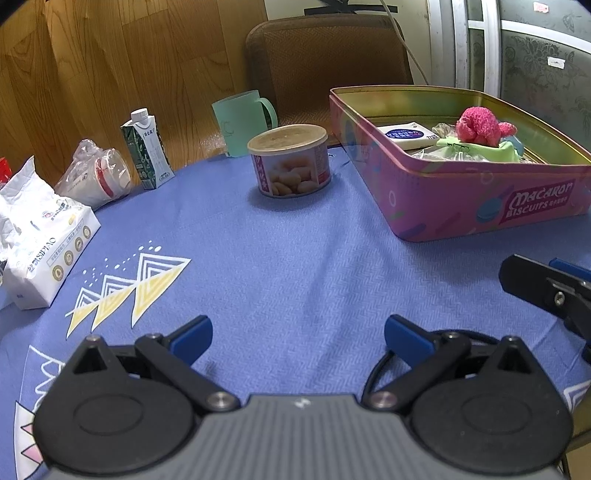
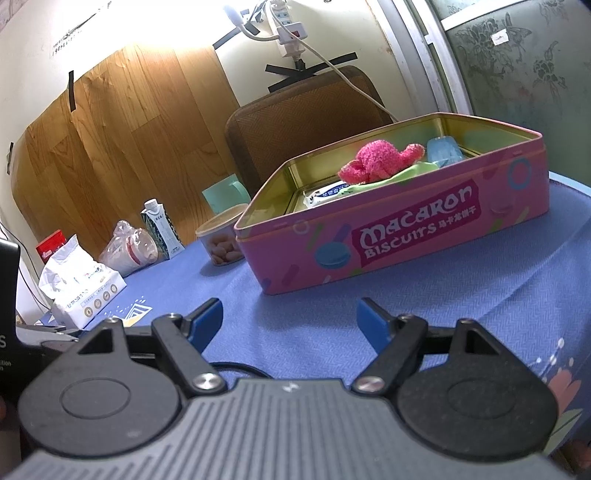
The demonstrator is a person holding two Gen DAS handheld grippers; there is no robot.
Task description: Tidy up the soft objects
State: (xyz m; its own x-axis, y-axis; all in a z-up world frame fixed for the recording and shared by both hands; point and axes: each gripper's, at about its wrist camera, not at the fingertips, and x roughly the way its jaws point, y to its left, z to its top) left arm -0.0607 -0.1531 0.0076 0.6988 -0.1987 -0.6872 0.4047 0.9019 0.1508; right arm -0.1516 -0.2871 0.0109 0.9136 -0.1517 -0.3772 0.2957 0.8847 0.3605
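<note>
Cloth, blue and herringbone-woven, covers the table [image 1: 295, 258], and most of it in front of my two tools lies bare. My left gripper [image 1: 297, 338] has its jaws spread wide with nothing between them, only tablecloth showing through the gap. My right gripper [image 2: 290, 321] stands the same way, wide and empty, just short of the pink biscuit tin [image 2: 406, 240].

The tin sits open on the right side of the table, and the soft things are inside it: a fluffy pink toy [image 1: 476, 125] lies on top of a pale green fabric piece [image 1: 480, 149], with a white tissue packet [image 1: 406, 134] beside them and a light blue object [image 2: 445, 147] behind, which I cannot identify from here.

From the left wrist view I see the far edge of the table curving round behind a small food can [image 1: 290, 160], a green mug [image 1: 243, 123] and a milk carton [image 1: 147, 151]; a bagged cup [image 1: 98, 175] and a tissue pack [image 1: 44, 243] crowd the left rim. That view also catches the right tool's finger at its right border.

The right wrist view alone shows the tin's near wall face on, a power strip [image 2: 291, 26] on the wall, and a red box [image 2: 51, 245] behind the tissue pack.
</note>
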